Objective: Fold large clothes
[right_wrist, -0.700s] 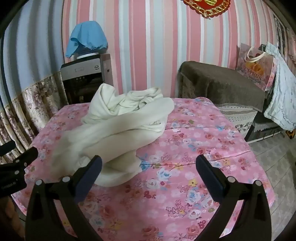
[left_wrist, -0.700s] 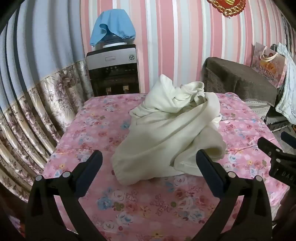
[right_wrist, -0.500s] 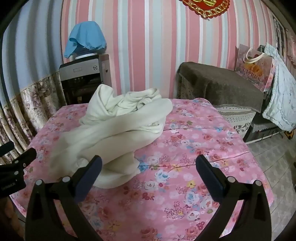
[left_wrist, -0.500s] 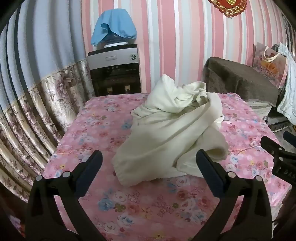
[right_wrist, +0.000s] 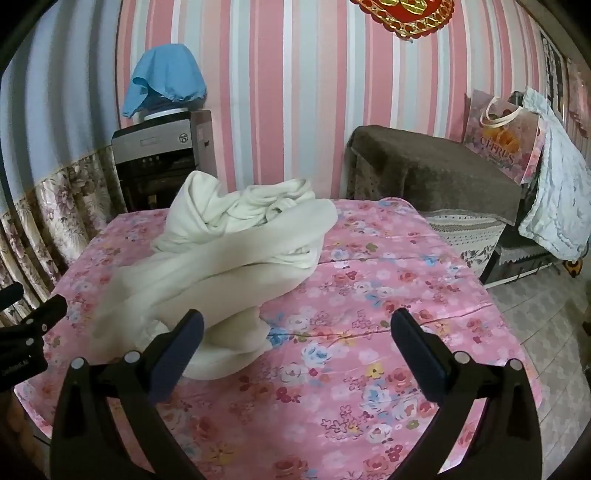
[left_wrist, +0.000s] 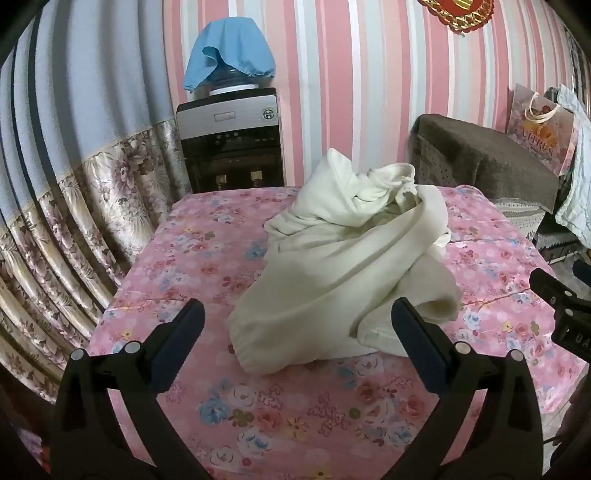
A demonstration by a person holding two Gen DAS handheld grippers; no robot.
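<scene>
Left wrist, gift bag (left_wrist: 540, 130), contents hidden

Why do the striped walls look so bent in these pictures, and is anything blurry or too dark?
Left wrist view: the fisheye lens bows the wall stripes and the curtain outward, and the corners go black. The cream garment is sharp, with soft shadow in its folds. Right wrist view: same bowing; the wall ornament is cut off at the top, and light is dim and even, with no glare.
</scene>
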